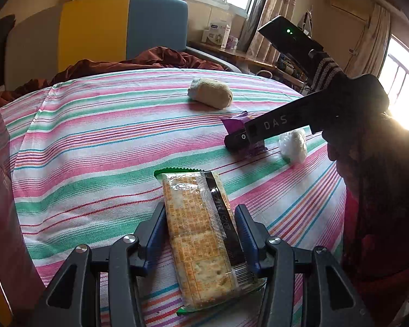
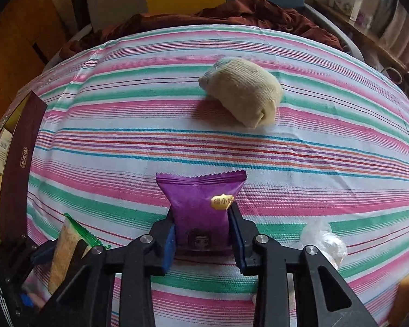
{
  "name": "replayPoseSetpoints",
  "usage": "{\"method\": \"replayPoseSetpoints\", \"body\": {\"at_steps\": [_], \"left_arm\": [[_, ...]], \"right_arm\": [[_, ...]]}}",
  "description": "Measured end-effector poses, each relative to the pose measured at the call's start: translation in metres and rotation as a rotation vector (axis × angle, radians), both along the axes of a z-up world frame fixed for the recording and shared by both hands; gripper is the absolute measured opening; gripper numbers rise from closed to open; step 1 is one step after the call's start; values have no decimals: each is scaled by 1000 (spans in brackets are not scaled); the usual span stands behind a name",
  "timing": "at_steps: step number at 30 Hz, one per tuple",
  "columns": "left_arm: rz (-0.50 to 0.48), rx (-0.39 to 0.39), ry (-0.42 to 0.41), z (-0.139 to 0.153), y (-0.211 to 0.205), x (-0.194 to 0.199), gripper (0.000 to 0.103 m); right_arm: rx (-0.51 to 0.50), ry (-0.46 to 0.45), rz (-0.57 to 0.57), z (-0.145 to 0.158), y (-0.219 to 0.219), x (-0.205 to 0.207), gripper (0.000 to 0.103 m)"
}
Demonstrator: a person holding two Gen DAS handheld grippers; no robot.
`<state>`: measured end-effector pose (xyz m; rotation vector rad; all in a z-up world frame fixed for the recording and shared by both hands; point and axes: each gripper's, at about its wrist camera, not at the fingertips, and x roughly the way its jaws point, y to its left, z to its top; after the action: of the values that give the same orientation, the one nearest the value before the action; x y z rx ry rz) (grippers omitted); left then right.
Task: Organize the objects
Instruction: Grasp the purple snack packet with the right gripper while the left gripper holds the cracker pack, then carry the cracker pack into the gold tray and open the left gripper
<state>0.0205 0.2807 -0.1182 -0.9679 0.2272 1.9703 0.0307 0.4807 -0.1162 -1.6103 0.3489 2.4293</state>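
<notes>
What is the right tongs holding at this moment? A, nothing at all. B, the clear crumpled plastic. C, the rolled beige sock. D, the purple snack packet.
D: in the right wrist view the right tongs are shut on the purple snack packet, its blue pads pressed against both sides, while the rolled beige sock lies apart farther up the striped sheet.

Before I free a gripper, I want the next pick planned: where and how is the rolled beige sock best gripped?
Grip the rolled sock across its thick middle, coming down from above with the jaws spanning its short width. It lies alone on the striped sheet as a soft oblong bundle, so its long sides are free; the grey-blue end looks looser and might unroll.
</notes>
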Motion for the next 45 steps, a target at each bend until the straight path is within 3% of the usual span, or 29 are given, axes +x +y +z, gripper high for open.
{"method": "replayPoseSetpoints", "body": {"at_steps": [19, 24, 33, 38, 45], "left_arm": [[-3, -33, 18, 0, 3, 1, 48], [0, -61, -11, 7, 1, 2, 47], [19, 70, -10, 63, -31, 5, 46], [105, 133, -31, 88, -67, -13, 46], [316, 119, -37, 93, -132, -63, 46]], "right_arm": [[61, -6, 44, -3, -17, -14, 35], [80, -2, 61, -3, -19, -15, 36], [104, -3, 72, 1, -16, -13, 35], [121, -3, 78, 2, -15, -8, 35], [146, -5, 88, 0, -22, -12, 35]]}}
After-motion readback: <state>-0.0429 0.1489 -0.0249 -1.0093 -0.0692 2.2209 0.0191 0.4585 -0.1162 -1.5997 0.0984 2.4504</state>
